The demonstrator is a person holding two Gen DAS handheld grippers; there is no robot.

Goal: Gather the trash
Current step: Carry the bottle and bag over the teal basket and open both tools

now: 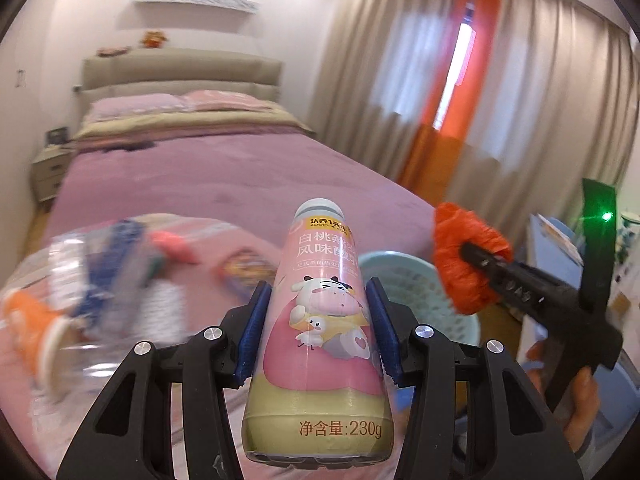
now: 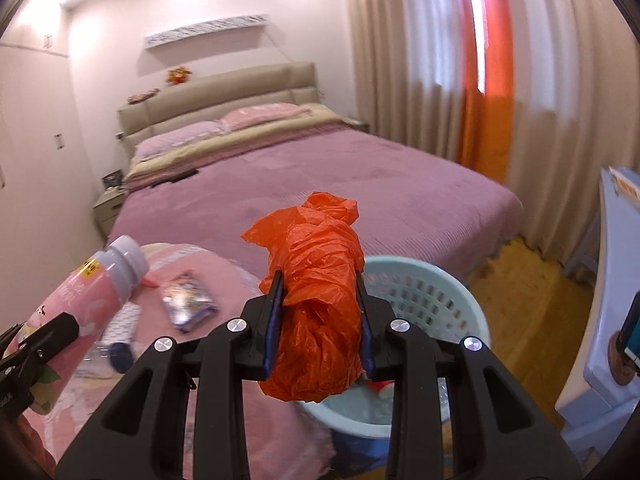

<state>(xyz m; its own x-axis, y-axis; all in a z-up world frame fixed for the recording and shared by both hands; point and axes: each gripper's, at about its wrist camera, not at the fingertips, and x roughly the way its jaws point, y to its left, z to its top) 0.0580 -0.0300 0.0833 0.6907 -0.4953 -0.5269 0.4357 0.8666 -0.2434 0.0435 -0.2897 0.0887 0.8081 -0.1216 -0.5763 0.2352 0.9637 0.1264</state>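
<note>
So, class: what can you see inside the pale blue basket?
In the right wrist view, the basket shows something red and white at its bottom. The orange bag, clamped in the right gripper, covers the rest.

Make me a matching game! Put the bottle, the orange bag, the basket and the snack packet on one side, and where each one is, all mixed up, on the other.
Things:
1. pink yogurt bottle
2. orange plastic bag
3. light green basket
4. snack packet

Places:
A. lying on the pink blanket
B. clamped in the right gripper
C. on the floor beside the bed
D. clamped in the left gripper

Pairs: 1-D, 2-B, 3-C, 4-A
</note>
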